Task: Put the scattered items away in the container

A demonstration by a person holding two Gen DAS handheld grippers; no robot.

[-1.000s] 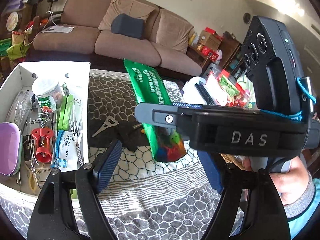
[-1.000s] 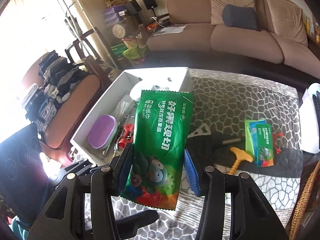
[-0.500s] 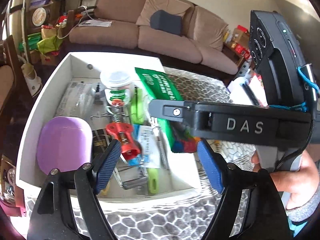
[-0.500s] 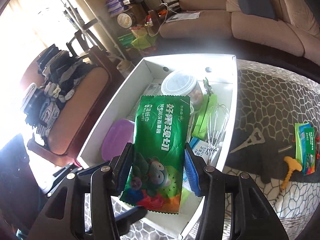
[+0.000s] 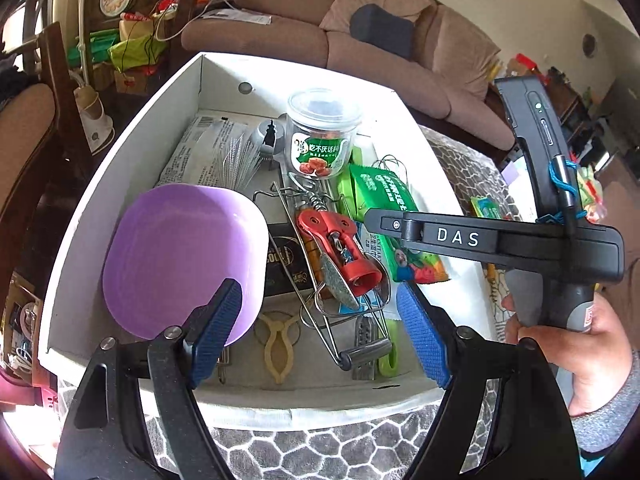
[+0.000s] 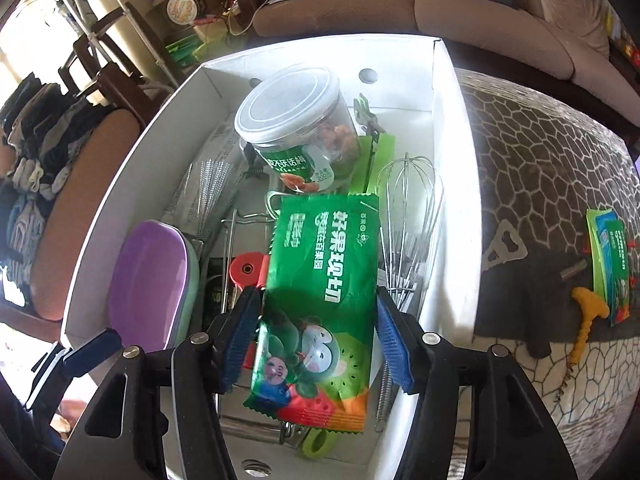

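Note:
My right gripper is shut on a green wet-wipes pack and holds it over the white box. The pack also shows in the left wrist view, behind the right gripper's arm. My left gripper is open and empty above the near end of the white box. In the box lie a purple dish, a red corkscrew, a clear snack jar and a wire whisk.
On the patterned cloth right of the box lie a metal bottle opener, a yellow-handled corkscrew and a small green packet. A brown sofa stands behind the table. A chair stands to the left.
Both grippers have moved left from over the cloth to above the box. The green pack travelled with the right gripper and now hangs over the box's contents.

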